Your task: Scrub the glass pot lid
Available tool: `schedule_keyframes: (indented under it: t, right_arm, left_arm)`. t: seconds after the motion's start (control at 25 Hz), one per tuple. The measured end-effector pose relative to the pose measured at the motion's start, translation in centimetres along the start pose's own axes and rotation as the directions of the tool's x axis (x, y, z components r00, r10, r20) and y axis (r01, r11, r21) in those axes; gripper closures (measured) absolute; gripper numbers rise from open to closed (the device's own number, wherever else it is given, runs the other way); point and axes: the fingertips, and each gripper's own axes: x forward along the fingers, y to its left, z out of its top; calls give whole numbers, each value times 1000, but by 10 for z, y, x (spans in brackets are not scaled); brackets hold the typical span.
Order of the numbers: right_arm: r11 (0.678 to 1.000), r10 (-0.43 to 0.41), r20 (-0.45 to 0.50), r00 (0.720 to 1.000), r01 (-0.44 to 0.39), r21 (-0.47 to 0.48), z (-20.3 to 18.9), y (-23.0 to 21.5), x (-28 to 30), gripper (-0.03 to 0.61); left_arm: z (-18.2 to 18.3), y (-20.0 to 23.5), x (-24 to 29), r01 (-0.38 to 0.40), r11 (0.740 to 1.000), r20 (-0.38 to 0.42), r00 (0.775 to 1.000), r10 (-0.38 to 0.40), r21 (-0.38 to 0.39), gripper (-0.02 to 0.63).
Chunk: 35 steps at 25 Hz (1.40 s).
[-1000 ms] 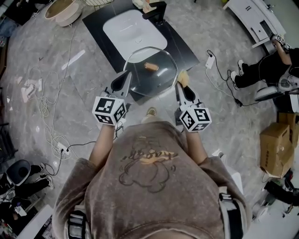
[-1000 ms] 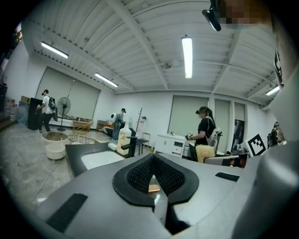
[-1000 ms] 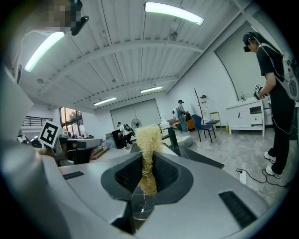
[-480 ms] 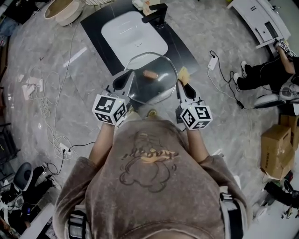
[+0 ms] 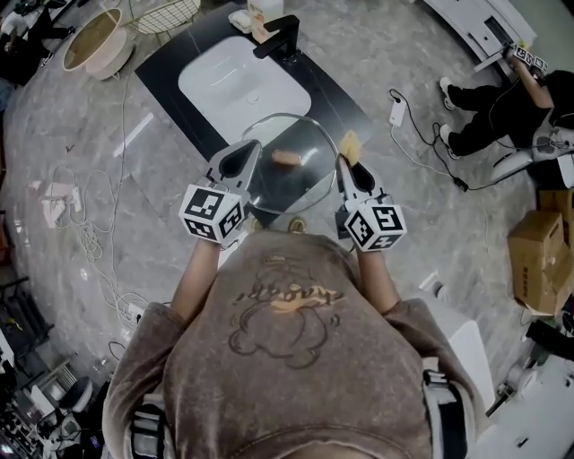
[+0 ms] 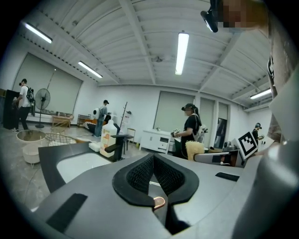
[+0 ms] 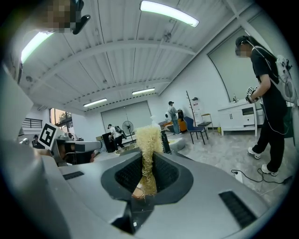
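In the head view the clear glass pot lid (image 5: 289, 179), with its tan knob (image 5: 287, 159), is held up level over the near edge of the black sink counter (image 5: 345, 99). My left gripper (image 5: 248, 151) is shut on the lid's left rim. In the left gripper view its jaws (image 6: 153, 161) are pressed together, and little of the lid shows. My right gripper (image 5: 343, 164) is shut on a yellow fibrous scrubber (image 5: 350, 143), which sits at the lid's right rim. In the right gripper view the scrubber (image 7: 148, 140) sticks up from between the gripper's (image 7: 147, 163) pads.
A white sink basin (image 5: 238, 85) is set in the counter, with a black tap (image 5: 280, 36) and a bottle (image 5: 260, 11) behind it. A beige tub (image 5: 90, 40) stands at the far left. Cables (image 5: 81, 233) lie on the floor, cardboard boxes (image 5: 538, 260) at the right. A seated person (image 5: 502, 99) is far right.
Both grippers have drifted sideways together with the lid and scrubber. The head view has turned, so the counter and sink now lie further left. Both grips are unchanged.
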Motion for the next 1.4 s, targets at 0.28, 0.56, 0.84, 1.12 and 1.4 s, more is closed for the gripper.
schedule_keyframes:
  t: [0.28,0.56,0.84,1.12,1.4]
  right_arm:
    - [999,-48,-1,999,48,8,-1,-4,3,529]
    - [997,-81,-7,997,82,14,-3,-6,1,529]
    - [991,-130,-8,992,130,27,-8,-14,-12,529]
    - [981,-190,-20,982,191,43,-17,-27,-37,529]
    - [967,-249,-24,968,250,54,-20,-39,-57,529]
  left_arm:
    - [-10,0,15,83,997,-45,996,-83,5,511]
    - [-30,-8,34,202,977,-146,971,-190,68,335]
    - [-79,-22,64,375,896,-330,899,-289,236,319]
    - [-146,-30,85,532,783,-505,796,-334,321,319]
    - [-192,-30,98,626,709,-628,704,-333,325,321]
